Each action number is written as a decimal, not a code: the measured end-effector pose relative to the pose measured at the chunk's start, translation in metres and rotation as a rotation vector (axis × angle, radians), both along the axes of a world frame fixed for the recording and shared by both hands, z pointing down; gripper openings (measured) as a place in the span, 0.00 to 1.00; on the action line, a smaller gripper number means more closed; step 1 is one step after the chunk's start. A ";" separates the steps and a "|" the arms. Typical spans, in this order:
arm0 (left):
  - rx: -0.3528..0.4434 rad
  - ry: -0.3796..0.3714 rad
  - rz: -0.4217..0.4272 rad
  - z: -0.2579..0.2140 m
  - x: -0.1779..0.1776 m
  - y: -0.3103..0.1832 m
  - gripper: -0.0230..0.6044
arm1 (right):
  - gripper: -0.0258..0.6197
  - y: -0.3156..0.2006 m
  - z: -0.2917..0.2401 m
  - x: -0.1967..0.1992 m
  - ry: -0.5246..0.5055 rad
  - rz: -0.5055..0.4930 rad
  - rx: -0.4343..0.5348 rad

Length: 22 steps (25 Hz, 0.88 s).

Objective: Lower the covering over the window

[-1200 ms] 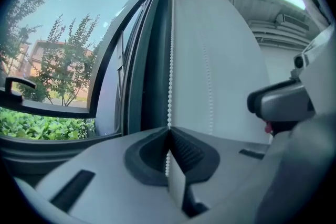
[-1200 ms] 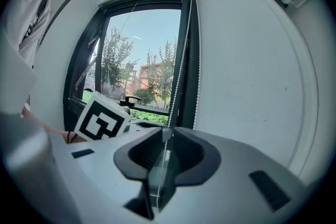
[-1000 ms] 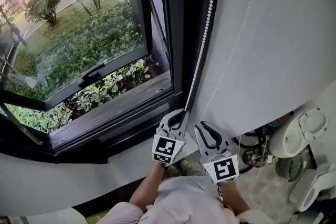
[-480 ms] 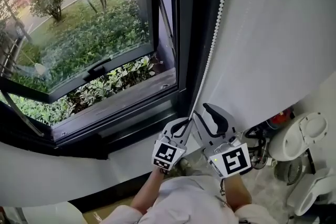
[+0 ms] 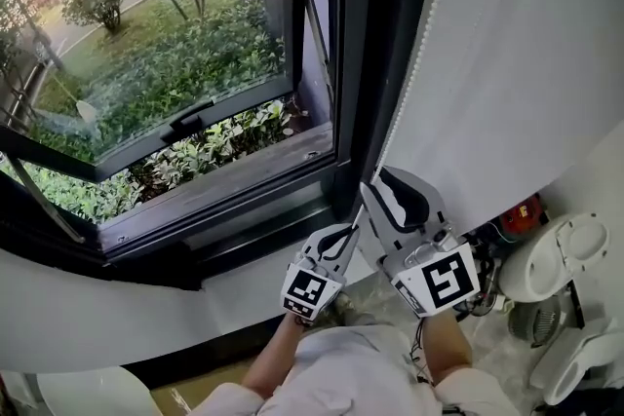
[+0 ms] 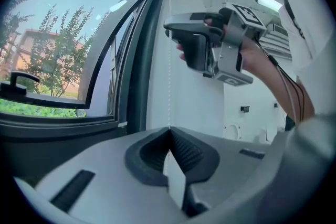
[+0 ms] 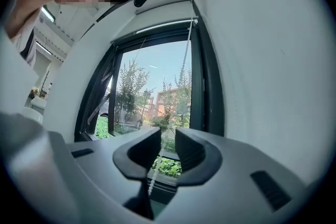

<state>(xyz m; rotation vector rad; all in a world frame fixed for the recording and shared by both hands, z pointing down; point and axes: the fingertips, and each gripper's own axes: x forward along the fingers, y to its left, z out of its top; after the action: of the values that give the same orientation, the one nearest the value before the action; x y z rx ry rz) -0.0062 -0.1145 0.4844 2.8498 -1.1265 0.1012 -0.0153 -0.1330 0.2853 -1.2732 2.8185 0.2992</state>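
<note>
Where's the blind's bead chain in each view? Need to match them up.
Head view: bead chain runs diagonally down the blind's left edge into the left gripper.
Left gripper view: thin vertical line at centre, pinched in the shut jaws.
Right gripper view: low centre, between the right gripper's open jaws, which have just been closing.
Shared landmark: dark window frame.
</note>
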 end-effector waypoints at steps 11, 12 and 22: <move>-0.002 -0.004 0.001 0.004 -0.004 0.011 0.06 | 0.03 0.012 0.003 -0.013 -0.013 -0.051 -0.042; -0.004 -0.002 0.002 0.005 -0.004 0.012 0.06 | 0.03 0.013 0.004 -0.012 -0.032 -0.055 -0.046; -0.081 -0.051 0.017 0.048 -0.007 0.022 0.06 | 0.03 0.016 0.047 -0.013 -0.025 -0.046 -0.101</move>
<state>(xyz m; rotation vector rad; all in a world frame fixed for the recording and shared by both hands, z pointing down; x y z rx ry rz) -0.0128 -0.0923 0.5325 2.8007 -1.0808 0.2174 -0.0279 -0.1170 0.3325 -1.2188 2.8703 0.1397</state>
